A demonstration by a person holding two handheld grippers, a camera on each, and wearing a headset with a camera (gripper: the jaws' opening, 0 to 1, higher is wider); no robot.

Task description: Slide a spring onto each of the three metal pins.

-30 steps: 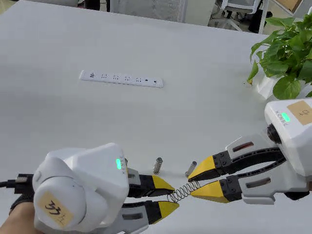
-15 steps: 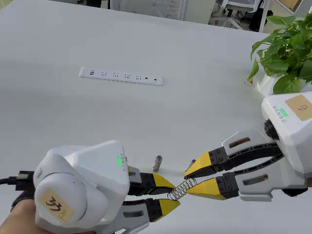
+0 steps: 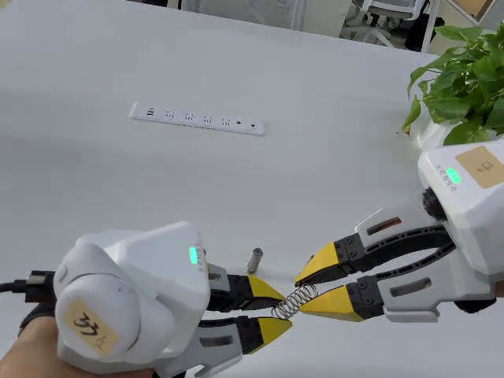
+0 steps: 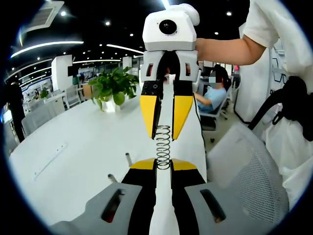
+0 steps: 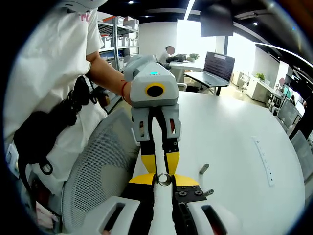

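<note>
The spring [image 3: 293, 301] spans the gap between both claws, just above the near part of the white table [image 3: 331, 157]. The left gripper [image 3: 283, 309] pinches its left end with narrow jaws, and the right gripper [image 3: 300, 295] nips the other end. Just beyond stands an upright pin [image 3: 254, 259]. Farther off lies a power strip [image 3: 195, 120]. At the far right a white pot [image 3: 431, 135] holds a leafy plant [image 3: 465, 87]. An open office surrounds the table.

Tan sticker [image 3: 85, 329] on left gripper [image 3: 284, 311]: handwritten "33", rest unclear
</note>
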